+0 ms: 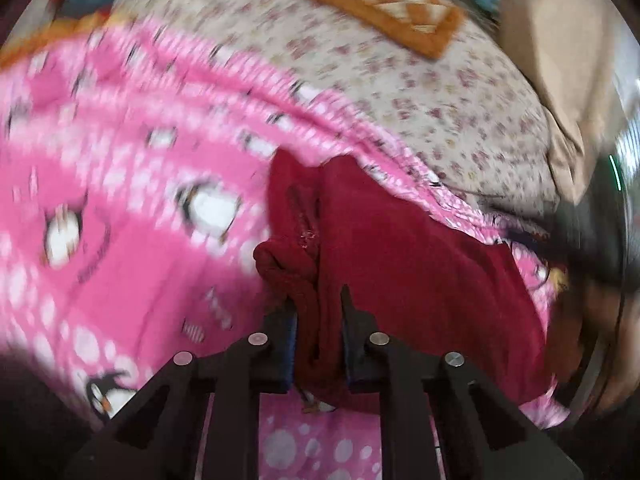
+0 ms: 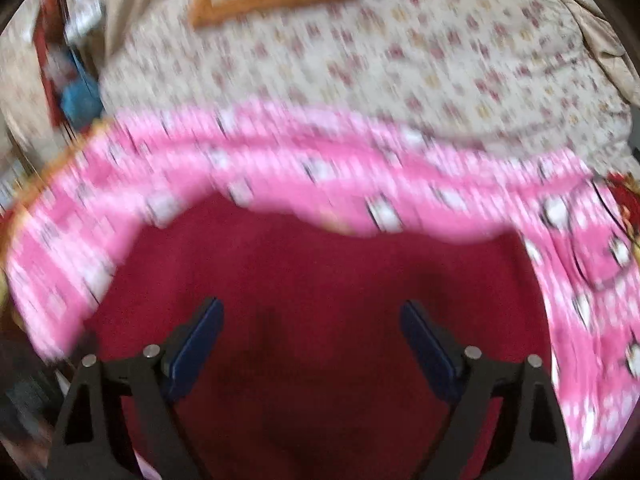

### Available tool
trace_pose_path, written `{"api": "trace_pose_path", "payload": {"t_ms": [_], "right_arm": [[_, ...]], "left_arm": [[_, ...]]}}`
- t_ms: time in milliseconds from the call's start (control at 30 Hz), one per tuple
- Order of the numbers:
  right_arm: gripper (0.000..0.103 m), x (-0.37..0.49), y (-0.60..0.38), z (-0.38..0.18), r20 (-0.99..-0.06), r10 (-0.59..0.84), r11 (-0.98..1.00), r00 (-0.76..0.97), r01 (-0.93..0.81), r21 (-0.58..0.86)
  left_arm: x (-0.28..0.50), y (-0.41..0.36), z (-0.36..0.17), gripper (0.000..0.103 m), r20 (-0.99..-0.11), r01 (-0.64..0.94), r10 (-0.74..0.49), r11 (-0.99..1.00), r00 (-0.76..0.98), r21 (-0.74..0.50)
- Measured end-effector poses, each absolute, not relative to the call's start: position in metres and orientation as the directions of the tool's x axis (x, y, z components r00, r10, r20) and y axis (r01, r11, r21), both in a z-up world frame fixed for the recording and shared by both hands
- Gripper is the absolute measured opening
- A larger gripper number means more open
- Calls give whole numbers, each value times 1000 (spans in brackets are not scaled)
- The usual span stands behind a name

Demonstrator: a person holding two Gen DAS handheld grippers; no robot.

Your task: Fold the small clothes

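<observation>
A dark red garment with a knotted drawstring lies on a pink penguin-print blanket. My left gripper is shut on a bunched fold of the red garment near the drawstring, cloth pinched between its blue pads. In the right wrist view the same red garment spreads flat below my right gripper, which stands open and wide above it, with only the flat cloth under its fingers. Both views are motion-blurred.
Beyond the pink blanket is a floral bedsheet with an orange patterned cushion on it. A beige cloth hangs at the right; blue and red items lie off the bed's left side.
</observation>
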State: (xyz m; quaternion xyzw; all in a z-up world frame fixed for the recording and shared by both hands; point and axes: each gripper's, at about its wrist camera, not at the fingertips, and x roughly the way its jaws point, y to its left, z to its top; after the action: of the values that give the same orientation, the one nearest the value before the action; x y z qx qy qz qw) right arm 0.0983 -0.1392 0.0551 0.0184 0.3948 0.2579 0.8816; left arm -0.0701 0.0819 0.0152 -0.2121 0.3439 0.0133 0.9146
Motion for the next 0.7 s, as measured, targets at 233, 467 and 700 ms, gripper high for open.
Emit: {"api": "trace_pose_path", "payload": {"t_ms": [233, 467, 700], "right_arm": [[94, 185, -28, 37, -756, 652, 661, 54, -530, 532], [94, 210, 32, 21, -873, 488, 739, -3, -531, 415], [93, 196, 56, 24, -924, 381, 743, 27, -604, 289]], "left_arm": [[-68, 55, 39, 0, -560, -30, -115, 970, 820, -242], [-62, 45, 47, 0, -538, 50, -187, 965, 822, -258], [-62, 46, 50, 0, -525, 75, -222, 955, 821, -287]]}}
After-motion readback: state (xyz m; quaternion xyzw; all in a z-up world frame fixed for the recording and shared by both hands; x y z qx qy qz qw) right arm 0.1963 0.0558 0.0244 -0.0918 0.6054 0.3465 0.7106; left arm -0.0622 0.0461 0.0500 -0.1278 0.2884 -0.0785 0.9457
